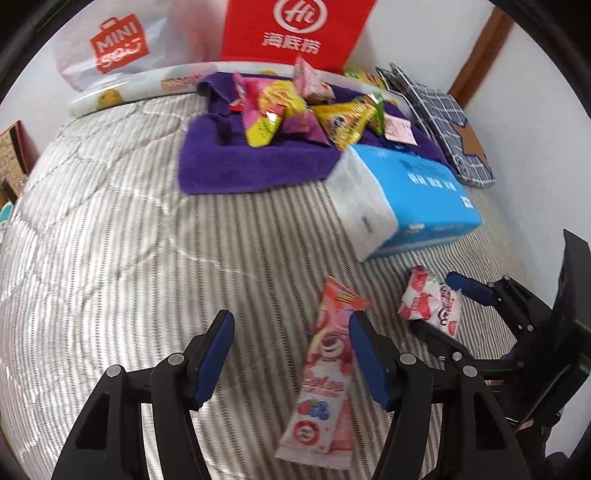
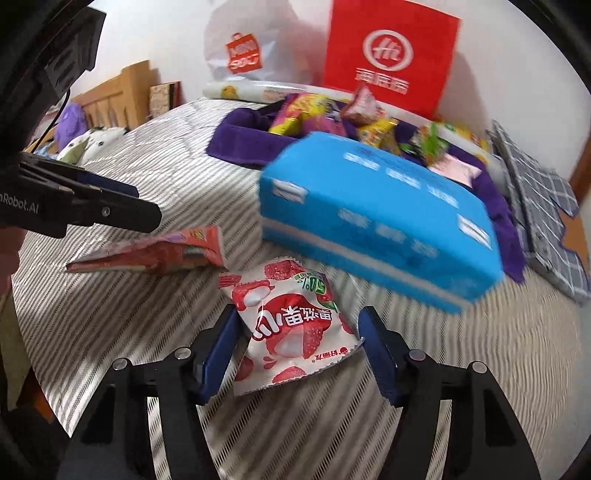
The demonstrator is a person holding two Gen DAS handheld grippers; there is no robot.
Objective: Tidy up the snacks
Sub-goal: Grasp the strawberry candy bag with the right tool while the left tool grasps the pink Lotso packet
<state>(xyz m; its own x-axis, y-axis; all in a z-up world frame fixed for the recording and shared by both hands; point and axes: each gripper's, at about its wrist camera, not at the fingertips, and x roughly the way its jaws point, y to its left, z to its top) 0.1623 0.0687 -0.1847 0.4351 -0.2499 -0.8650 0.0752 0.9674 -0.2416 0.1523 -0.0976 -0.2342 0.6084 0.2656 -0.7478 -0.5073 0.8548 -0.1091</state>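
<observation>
The left hand-held gripper (image 1: 291,354) is held spread above the striped bed (image 1: 110,240), with the long pink snack bar (image 1: 325,373) lying between its fingers, close against the right-hand pad; no pinch is seen. The right hand-held gripper (image 2: 299,350) is likewise spread, and the strawberry snack packet (image 2: 284,325) lies between its pads, which flank the wrapper without clearly pressing it.

For a clean pick, each wrapper is best centred between the pads before they are closed, and the bar is better taken across its middle than at a crimped end, since the thin foil is likely to slip or fold.

Two loose snacks are counted near the grippers. Ahead of them one blue tissue pack (image 1: 413,195) is seen, and beyond it one purple towel tray (image 1: 251,162) heaped with snacks (image 1: 295,110); their number cannot be told exactly. Two bags stand behind, one red bag (image 1: 295,29), one white bag (image 1: 110,48).
</observation>
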